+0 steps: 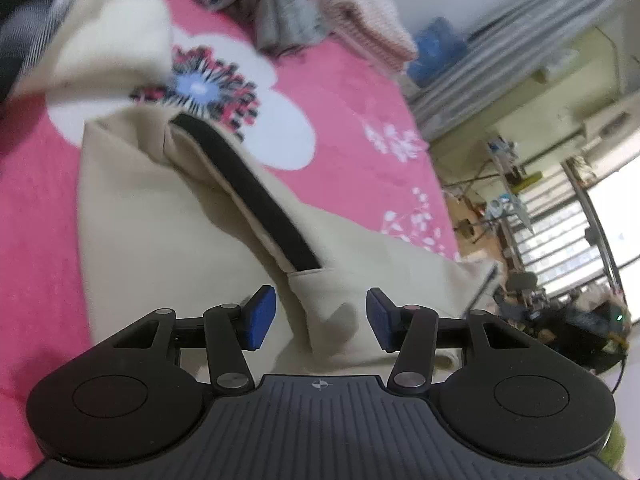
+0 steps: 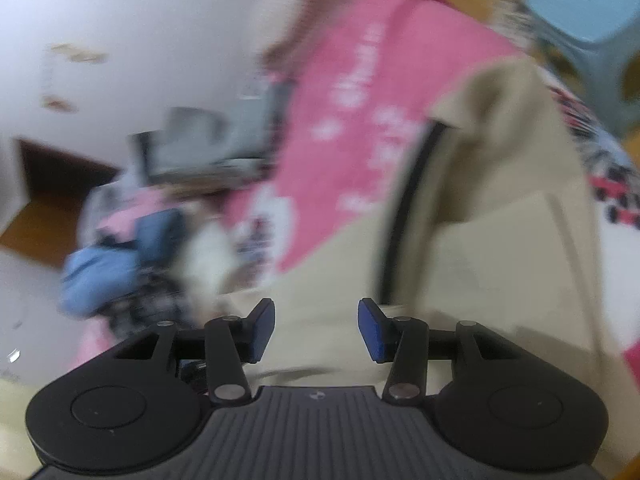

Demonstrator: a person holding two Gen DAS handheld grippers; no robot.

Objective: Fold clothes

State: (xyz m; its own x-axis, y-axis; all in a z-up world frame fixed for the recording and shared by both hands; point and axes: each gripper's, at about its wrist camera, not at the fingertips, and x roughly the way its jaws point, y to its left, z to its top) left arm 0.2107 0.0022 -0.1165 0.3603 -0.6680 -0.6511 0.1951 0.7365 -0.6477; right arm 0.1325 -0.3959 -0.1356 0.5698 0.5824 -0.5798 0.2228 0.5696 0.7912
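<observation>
Left claw (image 1: 321,317): mine, released; blue pads spread wide, a raised fold of cloth standing between them, touching neither pad as far as I can see.
Right claw (image 2: 316,329): mine, released too; blue pads apart, cloth beneath and between them, nothing pinched.
Garment: cream fabric garment with a black stripe (image 1: 168,220), lying on the bed straight ahead of both claws; the stripe runs away from the left claw along a raised ridge of cloth. In the right wrist view the same cream cloth (image 2: 500,208) fills the near right side, stripe curving upward.
Bed cover: pink bedspread with large white flower print (image 1: 352,120), under the garment and around it.
Far pile: grey and pale pink knitted clothes (image 1: 280,12) heaped at the bed's far edge.
Beyond, right wrist view: light blue plastic stool (image 2: 584,12) on the floor; the rest there is blurred.
</observation>
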